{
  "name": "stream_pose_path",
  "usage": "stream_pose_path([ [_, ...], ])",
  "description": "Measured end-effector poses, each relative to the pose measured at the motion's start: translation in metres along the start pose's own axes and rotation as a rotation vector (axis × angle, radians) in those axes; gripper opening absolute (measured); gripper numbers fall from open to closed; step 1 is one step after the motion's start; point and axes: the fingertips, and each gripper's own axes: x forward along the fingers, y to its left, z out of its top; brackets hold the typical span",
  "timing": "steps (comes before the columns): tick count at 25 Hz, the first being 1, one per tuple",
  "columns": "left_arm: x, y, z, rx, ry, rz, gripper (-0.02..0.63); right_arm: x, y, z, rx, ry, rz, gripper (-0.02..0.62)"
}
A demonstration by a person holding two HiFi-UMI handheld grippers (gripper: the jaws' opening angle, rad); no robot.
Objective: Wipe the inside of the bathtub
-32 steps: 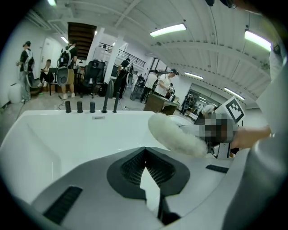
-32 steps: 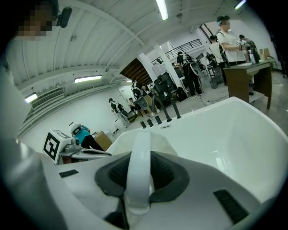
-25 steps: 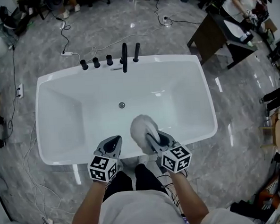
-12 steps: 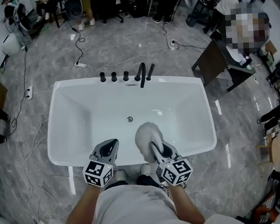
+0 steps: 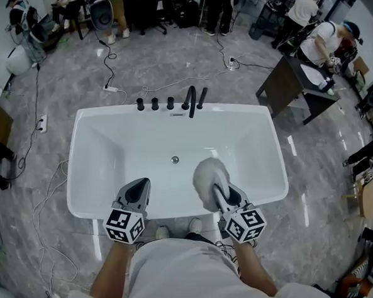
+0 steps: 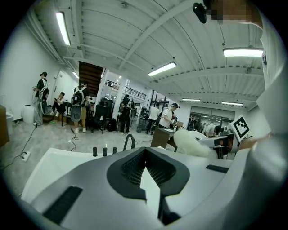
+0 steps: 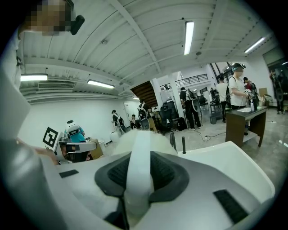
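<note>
Duster (image 5: 211, 172) shifted right, over bathtub (image 5: 171, 210) near rim.

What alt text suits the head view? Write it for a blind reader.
From above: a person at a white bathtub, right gripper shut on a fluffy white duster over the tub's near side, left gripper shut and empty. Black taps line the far rim.

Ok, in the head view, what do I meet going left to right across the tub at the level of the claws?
bathtub's left rim → left claw → drain → fluffy white duster → bathtub's right rim
</note>
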Motion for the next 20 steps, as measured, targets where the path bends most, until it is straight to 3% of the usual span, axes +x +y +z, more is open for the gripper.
stream_pose_path([
  [5, 0.0, -0.003, -0.005, -0.051, -0.012, 0.009, 0.006, -0.007, -0.008, -0.004, -0.013, 0.01, -0.009, 0.094],
  [20, -0.011, -0.01, -0.013, -0.018, 0.003, -0.005, 0.006, -0.012, 0.002, -0.011, -0.031, 0.021, -0.011, 0.094],
])
